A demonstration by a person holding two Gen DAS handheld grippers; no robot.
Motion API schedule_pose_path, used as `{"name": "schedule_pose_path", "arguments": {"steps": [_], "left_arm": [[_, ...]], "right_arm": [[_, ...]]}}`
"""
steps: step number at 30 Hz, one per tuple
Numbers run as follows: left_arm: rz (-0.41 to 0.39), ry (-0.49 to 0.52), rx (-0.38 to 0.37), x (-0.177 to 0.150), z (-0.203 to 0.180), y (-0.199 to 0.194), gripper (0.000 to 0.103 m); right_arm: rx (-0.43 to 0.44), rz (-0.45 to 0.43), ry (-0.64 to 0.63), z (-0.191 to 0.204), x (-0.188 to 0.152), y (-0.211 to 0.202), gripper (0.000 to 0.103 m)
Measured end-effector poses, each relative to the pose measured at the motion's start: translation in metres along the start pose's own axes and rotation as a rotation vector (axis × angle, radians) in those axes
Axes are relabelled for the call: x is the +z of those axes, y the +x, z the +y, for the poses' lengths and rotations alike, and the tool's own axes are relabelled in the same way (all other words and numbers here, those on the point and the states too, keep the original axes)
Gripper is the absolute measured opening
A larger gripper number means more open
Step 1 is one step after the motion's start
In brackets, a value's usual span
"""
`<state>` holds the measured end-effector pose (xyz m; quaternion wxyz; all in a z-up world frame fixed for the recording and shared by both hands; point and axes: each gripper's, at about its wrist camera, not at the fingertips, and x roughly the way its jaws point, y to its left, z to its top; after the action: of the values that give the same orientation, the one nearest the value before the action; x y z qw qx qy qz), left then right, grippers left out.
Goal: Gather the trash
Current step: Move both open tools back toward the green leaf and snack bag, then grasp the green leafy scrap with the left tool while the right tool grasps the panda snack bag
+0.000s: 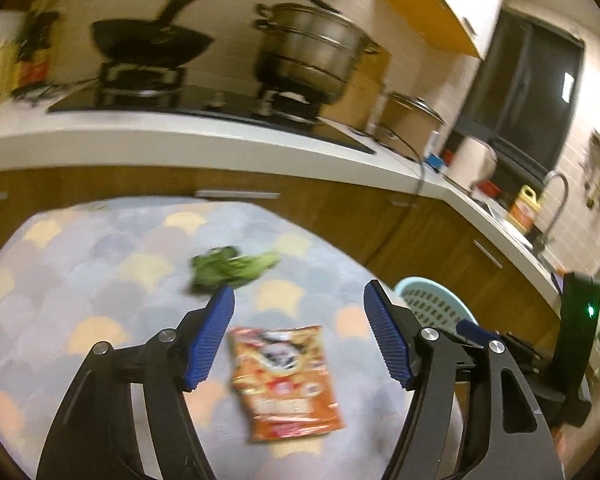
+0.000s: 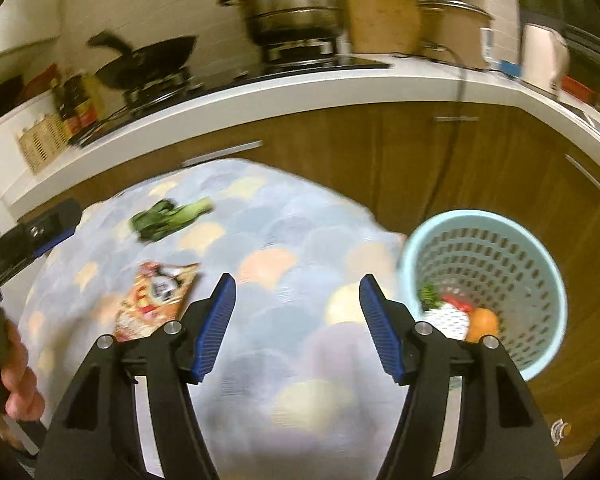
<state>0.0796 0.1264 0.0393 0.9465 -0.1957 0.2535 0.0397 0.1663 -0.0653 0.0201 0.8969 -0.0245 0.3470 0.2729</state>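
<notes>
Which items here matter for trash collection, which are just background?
Job:
- orange snack packet on table
- green vegetable scrap on table
- light blue perforated bin, already holding scraps
- left gripper, right gripper, both open, empty

Background:
- black wok
- steel steamer pot
- gas hob
- white kettle

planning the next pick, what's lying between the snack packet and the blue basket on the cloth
Nothing: in the right wrist view only bare patterned cloth lies between the snack packet and the blue basket; the open right tool hovers above that stretch.
</notes>
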Motion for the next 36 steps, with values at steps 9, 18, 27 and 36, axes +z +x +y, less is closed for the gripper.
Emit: {"name": "schedule_pose_path", "arguments": {"steps": [9,18,27,36], "left_arm": [[0.019,-0.1,0.068,-0.004,0.063,-0.004,0.066],[0.066,-0.083,0.07,0.006,0.084,0.012,0.071],[0.133,0.017,0.048,0.013,0.074,0.048,0.074],[0.184,0.057,0.025,0.014,0.064,0.075,0.078]], "right_arm": [[0.098,0.074,-0.086,0.075,-0.023,0.027,0.082],[0.081,0.176,-0.072,0.094,-0.026,0.069,0.084],[0.081,0.172,-0.147,0.102,-0.029,0.075,0.026],[0.11,0.112,-0.1,0.079,-0.024,0.056,0.005]]}}
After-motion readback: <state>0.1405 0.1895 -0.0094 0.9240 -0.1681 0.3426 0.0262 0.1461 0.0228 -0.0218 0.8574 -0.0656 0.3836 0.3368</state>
